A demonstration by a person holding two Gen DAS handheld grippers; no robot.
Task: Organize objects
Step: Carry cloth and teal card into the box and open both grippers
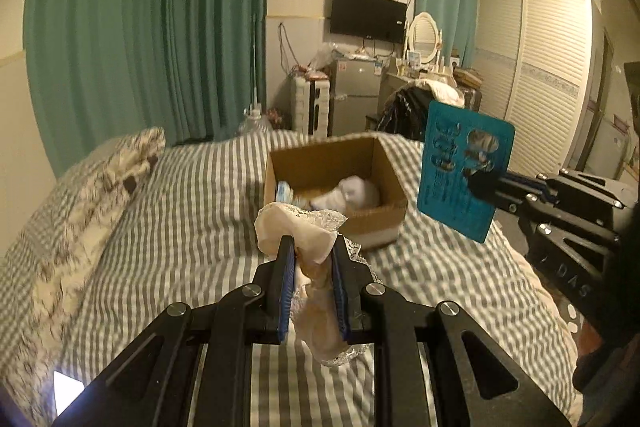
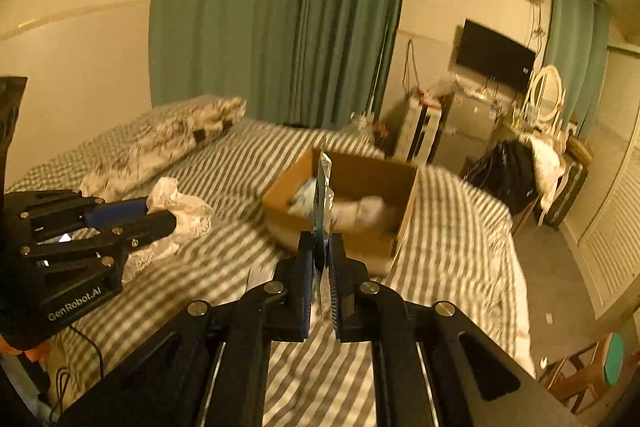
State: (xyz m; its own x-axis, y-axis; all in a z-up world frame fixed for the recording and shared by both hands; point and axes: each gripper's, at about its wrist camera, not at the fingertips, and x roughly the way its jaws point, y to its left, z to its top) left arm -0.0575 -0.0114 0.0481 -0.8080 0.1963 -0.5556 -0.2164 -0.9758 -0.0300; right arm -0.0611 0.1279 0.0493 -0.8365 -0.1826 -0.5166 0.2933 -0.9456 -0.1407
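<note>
left wrist view: the bed fills the lower frame under a grey-and-white striped cover, its near edge cut off by the gripper body and its right side dropping out of sight. a patterned pillow lies at its left, blurred. the cardboard box sits open on the bed ahead; inside are a white bundle and a pale blue-white pack, both too soft to identify, and the near wall hides the box floor. the left hand-held gripper is clamped on a cream lace-edged cloth, held above the bed just short of the box; the cloth's middle is hidden between the fingers and its tail hangs below. the right hand-held gripper pinches a teal card by its right edge, upright in the air just right of the box; its print is unreadable.

right wrist view: the same card shows edge-on, a thin strip rising from the closed fingers of the right hand-held gripper and covering part of the box. the left hand-held gripper enters from the left with the cloth bunched at its tip, well left of the box.
</note>
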